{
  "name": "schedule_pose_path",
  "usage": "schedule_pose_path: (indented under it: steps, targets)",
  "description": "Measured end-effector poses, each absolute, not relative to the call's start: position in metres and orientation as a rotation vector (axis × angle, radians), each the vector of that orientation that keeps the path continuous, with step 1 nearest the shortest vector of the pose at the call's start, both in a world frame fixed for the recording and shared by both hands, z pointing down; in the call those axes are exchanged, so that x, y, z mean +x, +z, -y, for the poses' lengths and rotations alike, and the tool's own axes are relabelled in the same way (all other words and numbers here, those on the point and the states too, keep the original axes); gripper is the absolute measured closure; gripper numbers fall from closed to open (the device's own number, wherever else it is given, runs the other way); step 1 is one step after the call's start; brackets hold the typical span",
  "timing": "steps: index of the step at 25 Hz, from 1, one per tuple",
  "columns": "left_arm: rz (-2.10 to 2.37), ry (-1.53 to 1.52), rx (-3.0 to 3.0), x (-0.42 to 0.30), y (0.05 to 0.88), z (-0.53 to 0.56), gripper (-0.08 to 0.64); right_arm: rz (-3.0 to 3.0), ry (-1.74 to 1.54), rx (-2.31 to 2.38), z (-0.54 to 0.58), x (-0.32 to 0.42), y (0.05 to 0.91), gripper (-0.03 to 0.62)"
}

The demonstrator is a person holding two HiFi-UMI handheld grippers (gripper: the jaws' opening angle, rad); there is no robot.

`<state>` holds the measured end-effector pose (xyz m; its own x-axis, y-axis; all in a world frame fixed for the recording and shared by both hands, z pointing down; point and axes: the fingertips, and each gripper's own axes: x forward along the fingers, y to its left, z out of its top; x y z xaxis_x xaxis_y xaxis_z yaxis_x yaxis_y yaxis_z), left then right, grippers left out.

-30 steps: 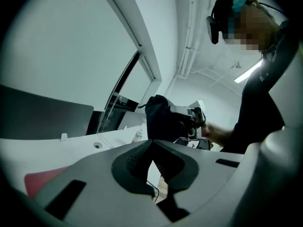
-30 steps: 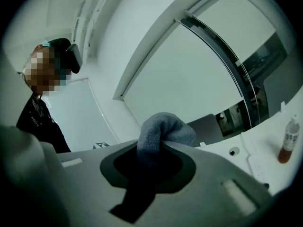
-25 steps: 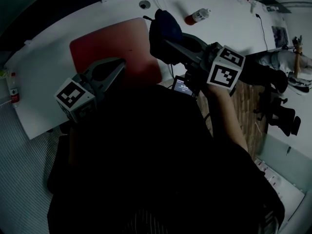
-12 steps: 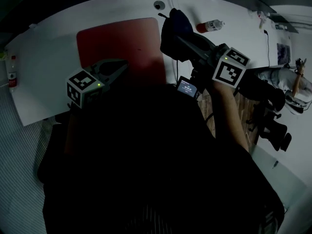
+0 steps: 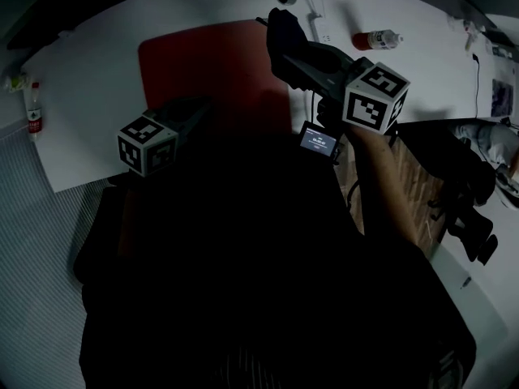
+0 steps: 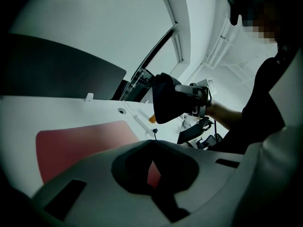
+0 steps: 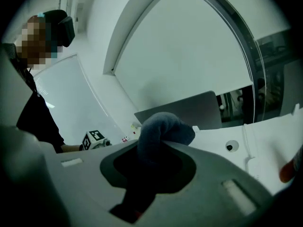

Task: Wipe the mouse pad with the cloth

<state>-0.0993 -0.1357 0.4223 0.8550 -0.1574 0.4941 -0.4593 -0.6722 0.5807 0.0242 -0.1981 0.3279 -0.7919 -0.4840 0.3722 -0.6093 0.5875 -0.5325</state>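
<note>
Cloth (image 5: 280,35) hangs bunched in the right gripper (image 5: 290,55), whose jaws are clamped on it, up in the air above the far right edge of the red mouse pad (image 5: 203,63) on the white table (image 5: 81,96). The left gripper (image 5: 188,113) hovers over the pad's near edge, jaws closed together with nothing between them. Wiping looks not yet begun; this seems the approach. The next move calls for lowering the cloth onto the pad, then sweeping across it.
</note>
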Motion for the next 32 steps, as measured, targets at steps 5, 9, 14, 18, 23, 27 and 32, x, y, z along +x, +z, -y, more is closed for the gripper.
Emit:
schedule_pose_path:
  steps: [5,9,14,18,23,27,32]
  targets:
    - [0.532,0.565,2.187,-0.103,0.451,0.151,0.552,2.604,1.079,0.927,0.202,0.034,0.359,0.526]
    - [0.599,0.663,2.065,-0.115,0.495,0.154,0.552,2.614,1.167,0.912,0.206,0.033,0.374,0.526]
    - [0.453,0.861,2.087,-0.110,0.523,0.139,0.552,2.487,1.171,0.889,0.209,0.038,0.403,0.526]
    - [0.423,0.919,2.039,-0.116,0.549,0.135,0.552,2.381,1.146,0.801,0.205,0.031,0.421,0.526]
    - [0.455,0.978,1.986,-0.116,0.587,0.140,0.552,2.341,1.133,0.735,0.206,0.031,0.447,0.526]
    - [0.456,0.988,1.893,-0.119,0.610,0.129,0.552,2.314,1.103,0.726,0.213,0.032,0.478,0.526]
    - [0.494,1.080,1.863,-0.126,0.634,0.126,0.552,2.266,1.094,0.704,0.208,0.039,0.508,0.526]
